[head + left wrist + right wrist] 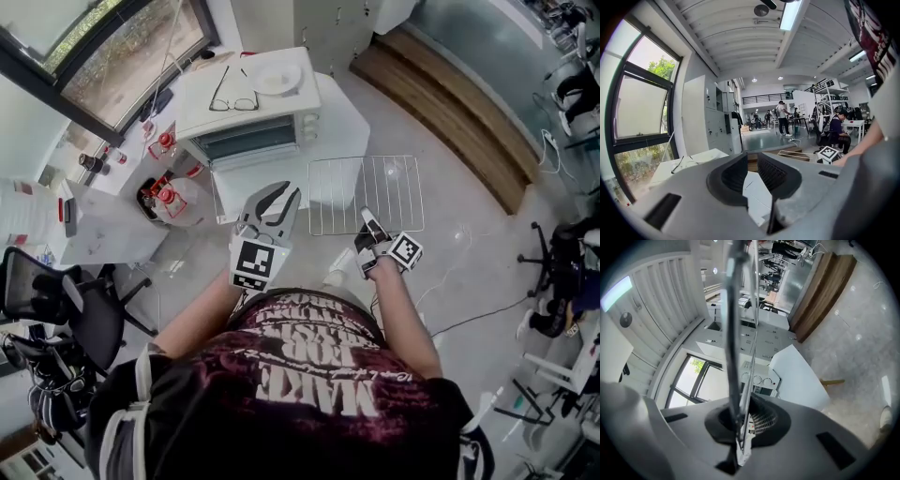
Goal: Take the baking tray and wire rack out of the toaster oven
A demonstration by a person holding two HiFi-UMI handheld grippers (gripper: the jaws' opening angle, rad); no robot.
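your right tongs (368,225) are clenched on the near edge of the wire rack (366,192), and there it is, held out flat in the air, outside the toaster oven (253,127) and off to its right by the edge of the white tabletop (352,122). your left tongs (278,202) stand wide apart with nothing between them, just beside the rack's left side and in front of the oven, which carries a pair of glasses (232,94) and a plate (278,77) on its top.
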